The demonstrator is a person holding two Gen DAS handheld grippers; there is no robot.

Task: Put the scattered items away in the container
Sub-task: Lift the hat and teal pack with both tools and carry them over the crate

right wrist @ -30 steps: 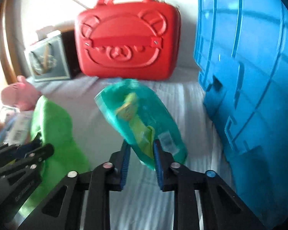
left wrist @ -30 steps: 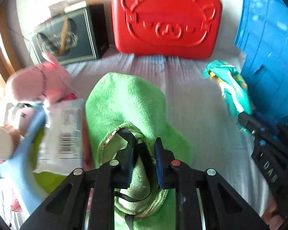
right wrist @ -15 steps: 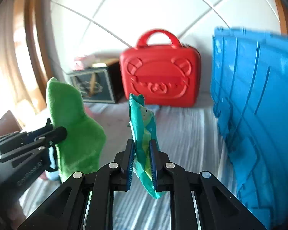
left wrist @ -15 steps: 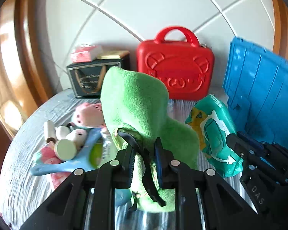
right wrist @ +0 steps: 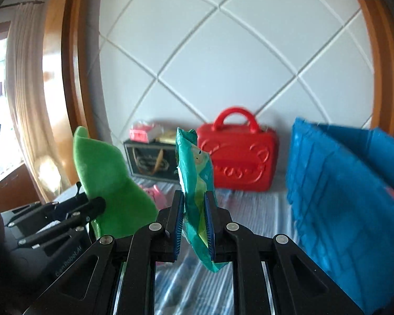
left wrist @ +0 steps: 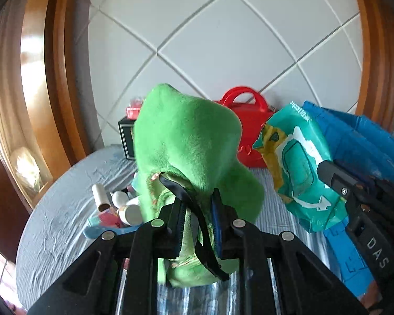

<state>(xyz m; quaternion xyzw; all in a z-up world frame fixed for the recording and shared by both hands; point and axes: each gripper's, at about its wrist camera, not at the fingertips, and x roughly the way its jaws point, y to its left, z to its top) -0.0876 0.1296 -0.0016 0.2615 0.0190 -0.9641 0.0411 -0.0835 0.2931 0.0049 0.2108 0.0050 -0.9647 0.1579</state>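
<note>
The blue bin stood at the right on the striped bed, its open top facing up. The left gripper was clamped on a green cloth held aloft, long axis upright, tip pointing up. Beside it, the right gripper pinched a teal wipes pack edge-on, also standing upright, near the bin. A red case stood behind.

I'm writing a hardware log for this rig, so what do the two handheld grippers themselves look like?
Both are matte black plastic with angular linkage arms, round silver pivot bolts and thin blue finger pads. The left gripper has pads with ribbed edges. The right gripper carries white "DAS" lettering on its side. No cables or sleeves show.
</note>
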